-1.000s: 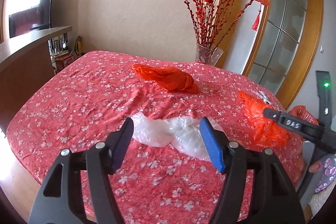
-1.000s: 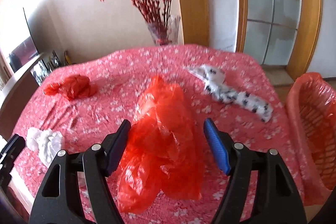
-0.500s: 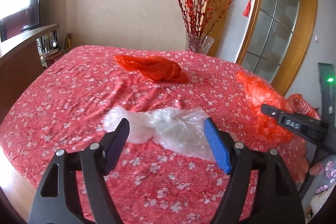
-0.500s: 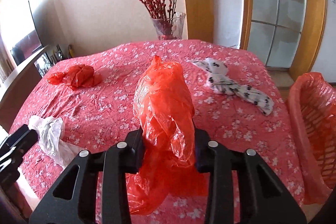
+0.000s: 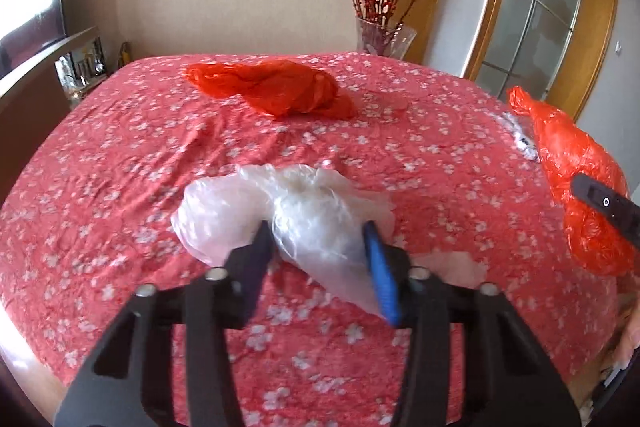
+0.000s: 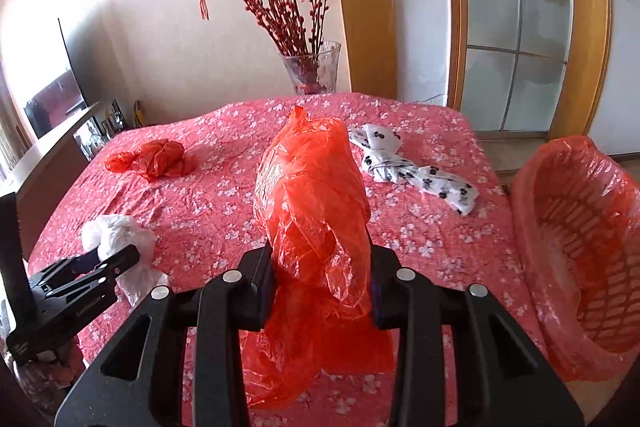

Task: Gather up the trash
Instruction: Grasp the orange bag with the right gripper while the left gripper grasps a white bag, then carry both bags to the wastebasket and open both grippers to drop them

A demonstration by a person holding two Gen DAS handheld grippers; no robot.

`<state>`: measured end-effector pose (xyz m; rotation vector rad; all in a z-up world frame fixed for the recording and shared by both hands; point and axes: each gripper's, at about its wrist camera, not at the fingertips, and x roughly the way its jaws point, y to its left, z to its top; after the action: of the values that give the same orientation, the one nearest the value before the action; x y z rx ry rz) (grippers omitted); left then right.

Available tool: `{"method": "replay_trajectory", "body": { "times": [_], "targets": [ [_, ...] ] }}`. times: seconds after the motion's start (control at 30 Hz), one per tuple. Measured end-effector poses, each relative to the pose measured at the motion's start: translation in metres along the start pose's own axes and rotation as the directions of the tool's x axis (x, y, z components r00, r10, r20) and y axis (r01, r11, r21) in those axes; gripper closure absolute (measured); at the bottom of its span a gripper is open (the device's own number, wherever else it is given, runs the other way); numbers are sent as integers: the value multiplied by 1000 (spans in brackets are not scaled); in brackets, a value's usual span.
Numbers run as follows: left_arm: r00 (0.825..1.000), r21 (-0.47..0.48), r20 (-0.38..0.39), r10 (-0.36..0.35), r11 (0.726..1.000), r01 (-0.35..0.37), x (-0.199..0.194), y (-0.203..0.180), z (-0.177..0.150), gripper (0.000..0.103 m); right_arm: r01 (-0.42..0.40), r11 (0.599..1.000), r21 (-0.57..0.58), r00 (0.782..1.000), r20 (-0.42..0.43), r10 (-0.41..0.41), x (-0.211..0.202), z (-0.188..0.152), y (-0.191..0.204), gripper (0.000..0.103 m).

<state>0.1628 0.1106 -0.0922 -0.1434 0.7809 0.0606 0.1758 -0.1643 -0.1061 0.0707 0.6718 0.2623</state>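
Observation:
My left gripper (image 5: 318,247) is shut on a crumpled clear white plastic bag (image 5: 304,203) near the front of the red flowered bed; it also shows in the right wrist view (image 6: 116,235). My right gripper (image 6: 320,267) is shut on a large red plastic bag (image 6: 314,195) and holds it up above the bed; this bag shows at the right of the left wrist view (image 5: 576,163). Another red plastic bag (image 5: 276,89) lies at the far side of the bed, also in the right wrist view (image 6: 154,161).
An orange basket lined with a red bag (image 6: 576,227) stands beside the bed at the right. A white cloth with black spots (image 6: 416,171) lies on the bed's right part. A glass vase of red branches (image 6: 314,71) stands behind the bed. A wooden counter (image 5: 28,95) is at the left.
My left gripper moved forward and closed on the white bag. My right gripper closed on the red bag and lifted it.

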Motion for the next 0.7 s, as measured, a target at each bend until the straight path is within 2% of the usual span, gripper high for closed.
{"method": "replay_trajectory", "body": {
  "times": [0.13, 0.4, 0.7],
  "targets": [
    [999, -9, 4, -51, 999, 51, -2, -2, 5, 73, -1, 1000, 14, 1000, 28, 1, -14, 2, -6, 67],
    [991, 37, 56, -120, 992, 118, -22, -29, 18, 74, 18, 997, 71, 995, 92, -24, -43, 5, -31, 67],
    [969, 110, 86, -233, 969, 223, -40, -79, 34, 74, 99, 985, 142, 980, 160, -122, -77, 0, -71, 67]
  ]
}}
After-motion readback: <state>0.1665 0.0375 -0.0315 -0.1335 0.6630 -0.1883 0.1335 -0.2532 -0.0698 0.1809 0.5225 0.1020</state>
